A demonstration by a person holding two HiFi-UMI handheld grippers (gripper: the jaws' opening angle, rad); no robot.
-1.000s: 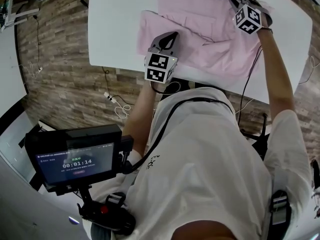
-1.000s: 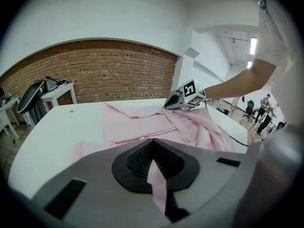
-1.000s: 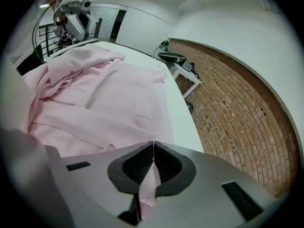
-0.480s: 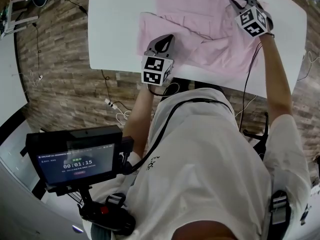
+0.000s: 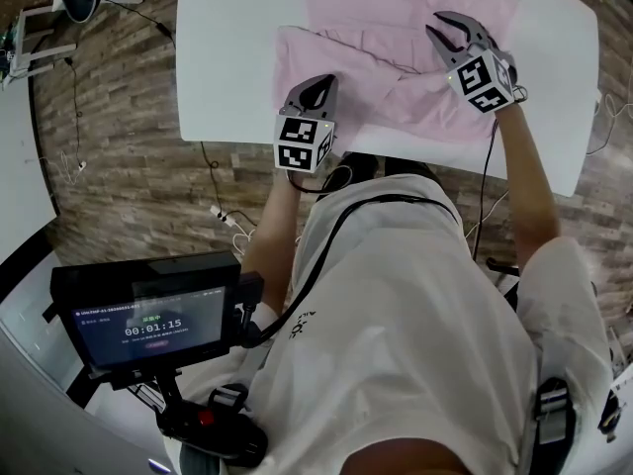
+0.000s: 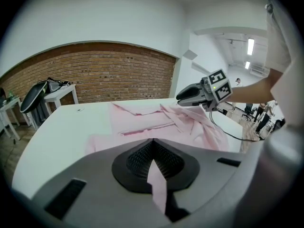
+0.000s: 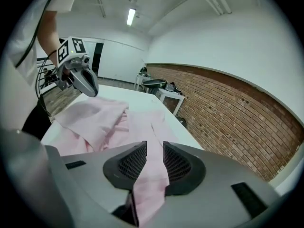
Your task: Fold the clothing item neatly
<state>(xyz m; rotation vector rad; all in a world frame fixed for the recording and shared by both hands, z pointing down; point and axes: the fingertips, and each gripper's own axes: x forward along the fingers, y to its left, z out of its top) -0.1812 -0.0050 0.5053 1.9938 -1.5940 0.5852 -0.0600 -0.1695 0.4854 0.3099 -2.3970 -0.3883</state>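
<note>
**Item:** pink shirt point(image 5: 391, 28), laid part-folded on the white counter point(image 5: 227, 47).
**Hazard:** the laid fold could be dragged open if cloth is caught by the right gripper point(image 5: 450, 28) on withdrawal.
**Right jaws:** just opened, roughly half apart; cloth is seen between them, not pinched.
**Left gripper point(image 5: 318, 85):** jaws closed on a shirt edge.

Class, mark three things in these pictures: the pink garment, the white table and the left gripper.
pink garment point(image 5: 386, 8): head view, flat far panel.
white table point(image 5: 227, 47): head view, bare top left of the garment.
left gripper point(image 5: 317, 87): head view, between its shut fingertips.
</note>
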